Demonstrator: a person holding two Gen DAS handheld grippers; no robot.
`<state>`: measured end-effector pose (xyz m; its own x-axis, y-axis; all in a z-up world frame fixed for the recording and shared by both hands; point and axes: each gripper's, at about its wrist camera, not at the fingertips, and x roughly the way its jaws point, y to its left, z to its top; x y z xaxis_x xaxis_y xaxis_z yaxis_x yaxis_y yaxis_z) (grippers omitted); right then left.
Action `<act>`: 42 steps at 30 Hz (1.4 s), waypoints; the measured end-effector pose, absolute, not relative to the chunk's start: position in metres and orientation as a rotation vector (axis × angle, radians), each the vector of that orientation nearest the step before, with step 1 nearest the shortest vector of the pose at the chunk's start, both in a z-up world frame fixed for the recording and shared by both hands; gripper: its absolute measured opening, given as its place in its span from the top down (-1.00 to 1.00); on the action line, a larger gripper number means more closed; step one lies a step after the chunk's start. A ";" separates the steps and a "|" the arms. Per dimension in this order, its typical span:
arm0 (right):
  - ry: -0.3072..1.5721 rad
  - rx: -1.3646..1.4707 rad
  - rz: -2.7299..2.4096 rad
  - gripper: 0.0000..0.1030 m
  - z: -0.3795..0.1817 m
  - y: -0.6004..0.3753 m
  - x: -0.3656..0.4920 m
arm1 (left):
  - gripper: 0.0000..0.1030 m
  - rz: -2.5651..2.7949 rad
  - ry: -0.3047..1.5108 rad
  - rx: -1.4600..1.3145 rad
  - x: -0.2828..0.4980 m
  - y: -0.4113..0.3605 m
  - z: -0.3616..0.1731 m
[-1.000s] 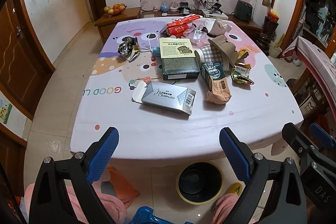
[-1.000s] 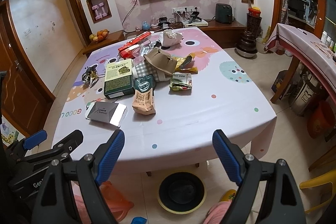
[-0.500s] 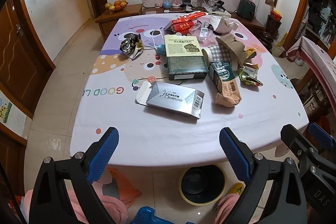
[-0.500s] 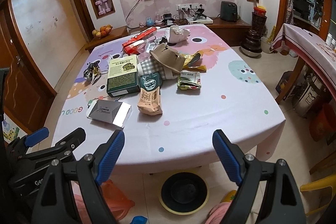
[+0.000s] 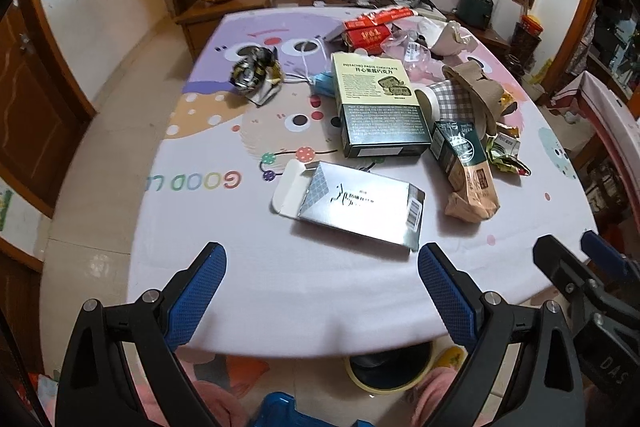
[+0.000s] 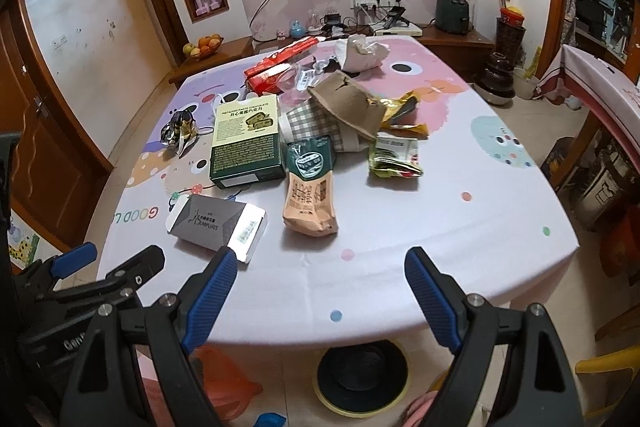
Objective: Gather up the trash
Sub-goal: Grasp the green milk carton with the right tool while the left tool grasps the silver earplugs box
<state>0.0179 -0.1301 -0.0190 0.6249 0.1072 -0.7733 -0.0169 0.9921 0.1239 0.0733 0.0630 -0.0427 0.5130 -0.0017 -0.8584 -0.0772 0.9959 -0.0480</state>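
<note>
Trash lies scattered on a table with a cartoon-print cloth. Nearest is a silver earplug box. Behind it sit a green chocolate box, a tan and green snack bag, a crumpled foil wrapper, a brown paper cup holder, red boxes and a green-gold wrapper. My left gripper hangs open over the table's near edge, just short of the silver box. My right gripper is open too, in front of the snack bag.
A black round bin with a yellow rim stands on the floor under the table's near edge. An orange bag lies beside it. A second table is at the right, a TV cabinet behind.
Both grippers have moved forward toward the table, so the trash looms closer. The jaws stay open and nothing on the table has shifted.
</note>
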 end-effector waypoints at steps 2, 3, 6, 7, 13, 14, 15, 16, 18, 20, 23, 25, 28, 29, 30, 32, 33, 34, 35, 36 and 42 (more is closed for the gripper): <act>0.904 0.116 0.075 -0.68 -0.024 -0.128 0.028 | -0.86 0.001 1.049 -0.102 0.085 0.066 -0.047; 0.908 0.122 0.079 -0.68 -0.026 -0.127 0.033 | -0.83 -0.023 1.057 -0.108 0.091 0.066 -0.049; 0.924 0.142 0.088 -0.66 -0.032 -0.125 0.049 | -0.82 -0.074 1.097 -0.125 0.110 0.067 -0.060; 0.930 0.149 0.091 -0.66 -0.034 -0.124 0.055 | -0.82 -0.090 1.115 -0.140 0.116 0.068 -0.064; 0.981 0.217 0.116 -0.60 -0.048 -0.125 0.091 | -0.82 -0.068 1.153 -0.236 0.137 0.094 -0.078; 0.993 0.226 0.121 -0.52 -0.052 -0.125 0.097 | -0.82 -0.050 1.159 -0.243 0.139 0.099 -0.082; 1.006 0.225 0.120 -0.49 -0.056 -0.124 0.104 | -0.82 -0.040 1.169 -0.247 0.140 0.102 -0.085; 1.018 0.215 0.117 -0.43 -0.060 -0.122 0.110 | -0.82 -0.033 1.182 -0.251 0.142 0.104 -0.089; 1.039 0.201 0.117 -0.36 -0.068 -0.118 0.121 | -0.82 -0.026 1.213 -0.264 0.143 0.108 -0.098; 1.068 0.203 0.126 -0.22 -0.077 -0.114 0.130 | -0.82 -0.025 1.243 -0.281 0.144 0.111 -0.104; 1.107 0.204 0.117 0.05 -0.090 -0.111 0.141 | -0.82 -0.033 1.276 -0.306 0.143 0.113 -0.109; 1.125 0.188 0.106 0.16 -0.095 -0.109 0.145 | -0.82 -0.040 1.282 -0.316 0.141 0.114 -0.111; 1.117 0.149 0.103 0.18 -0.096 -0.104 0.146 | -0.81 -0.066 1.307 -0.347 0.138 0.113 -0.113; 1.119 0.142 0.110 0.18 -0.096 -0.102 0.145 | -0.81 -0.077 1.318 -0.364 0.137 0.112 -0.114; 1.122 0.144 0.122 0.18 -0.097 -0.101 0.144 | -0.80 -0.085 1.325 -0.380 0.135 0.113 -0.115; 1.130 0.150 0.146 0.18 -0.097 -0.097 0.140 | -0.80 -0.090 1.333 -0.412 0.134 0.112 -0.117; 1.136 0.154 0.160 0.18 -0.097 -0.095 0.136 | -0.80 -0.088 1.332 -0.421 0.133 0.113 -0.117; 1.142 0.162 0.172 0.18 -0.097 -0.093 0.133 | -0.80 -0.078 1.327 -0.436 0.133 0.113 -0.118; 1.151 0.177 0.188 0.19 -0.098 -0.091 0.128 | -0.80 -0.070 1.325 -0.447 0.134 0.114 -0.118; 1.156 0.188 0.200 0.19 -0.098 -0.090 0.125 | -0.80 -0.062 1.321 -0.463 0.134 0.115 -0.118; 1.179 0.222 0.267 0.19 -0.098 -0.082 0.100 | -0.80 -0.005 1.326 -0.502 0.143 0.117 -0.123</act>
